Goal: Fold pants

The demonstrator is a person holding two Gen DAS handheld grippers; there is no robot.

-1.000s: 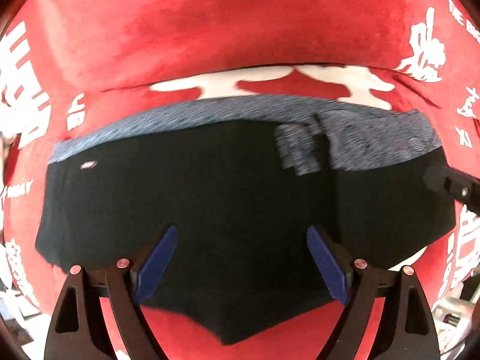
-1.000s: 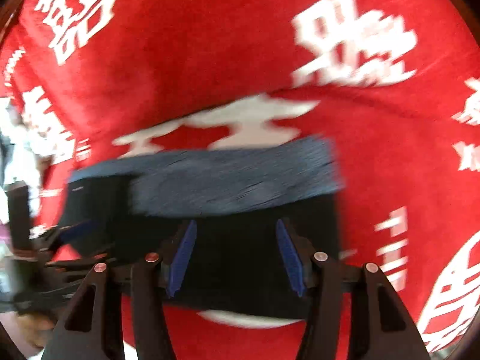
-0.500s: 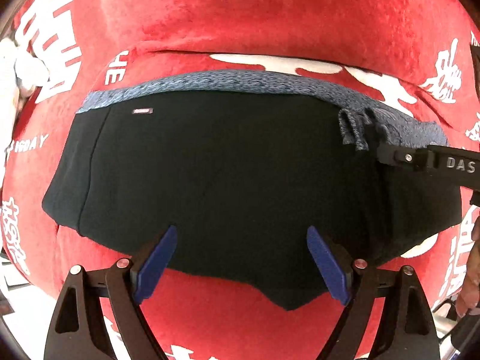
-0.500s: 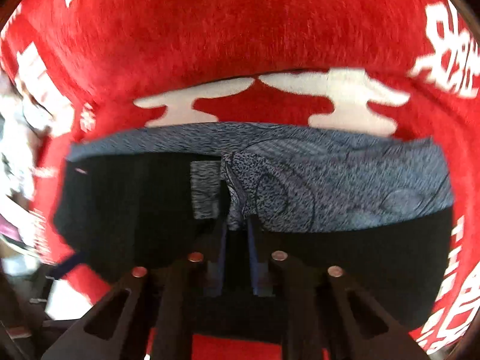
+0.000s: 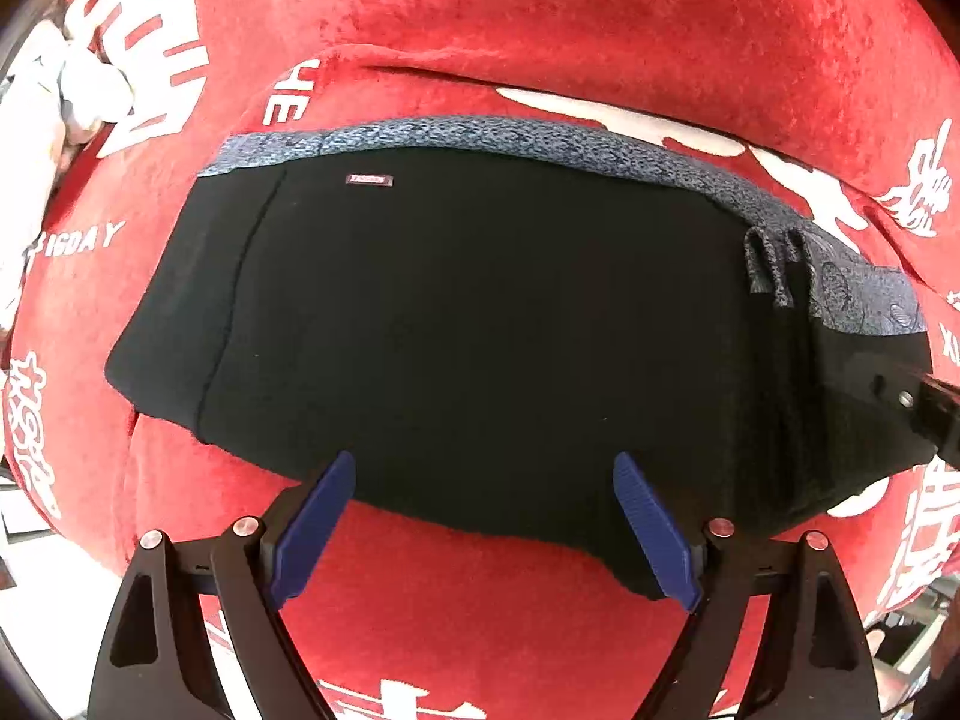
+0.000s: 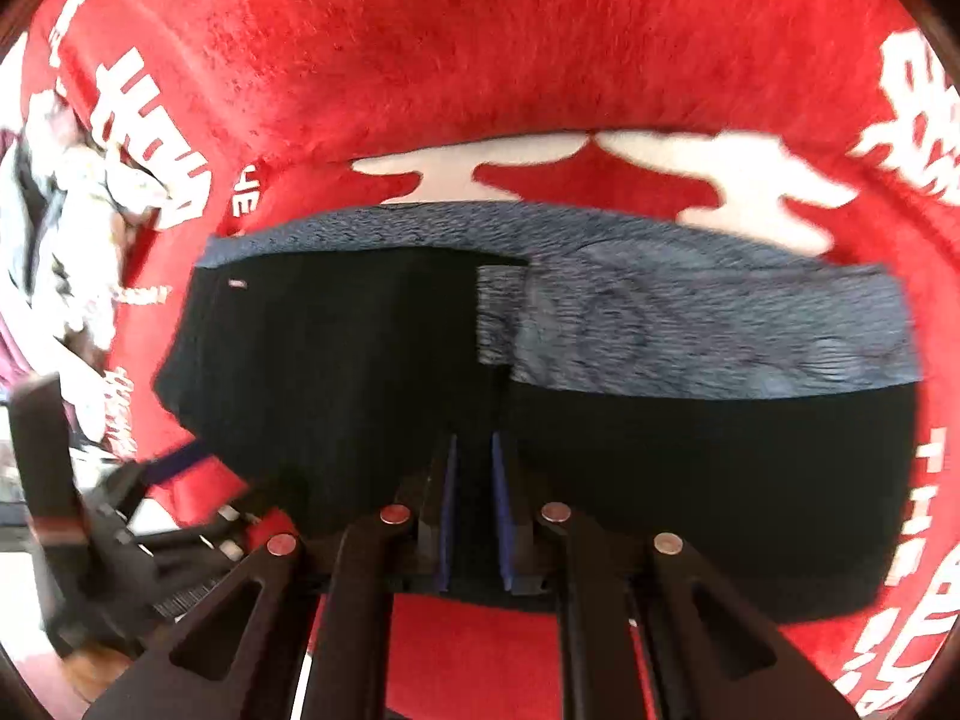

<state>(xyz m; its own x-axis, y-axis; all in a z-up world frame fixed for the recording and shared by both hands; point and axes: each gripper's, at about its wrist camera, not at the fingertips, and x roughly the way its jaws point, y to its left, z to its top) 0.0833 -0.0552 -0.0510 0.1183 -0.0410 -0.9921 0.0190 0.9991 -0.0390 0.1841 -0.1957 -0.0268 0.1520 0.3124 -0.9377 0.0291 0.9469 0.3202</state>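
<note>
Black pants point(image 5: 480, 330) with a grey-blue waistband point(image 5: 540, 141) lie flat on a red cloth point(image 5: 540, 18) printed with white characters, covering the counter; the waistband is on the far side and a small label point(image 5: 370, 180) sits near its left end. Left tool point(image 5: 483, 525) hangs above the pants' near edge, jaws wide apart, gripping nothing. Right tool point(image 6: 474, 504) has its jaws pinched nearly together on a fold of the black fabric just below the waistband, and its black body also shows at the right edge of the left wrist view.
</note>
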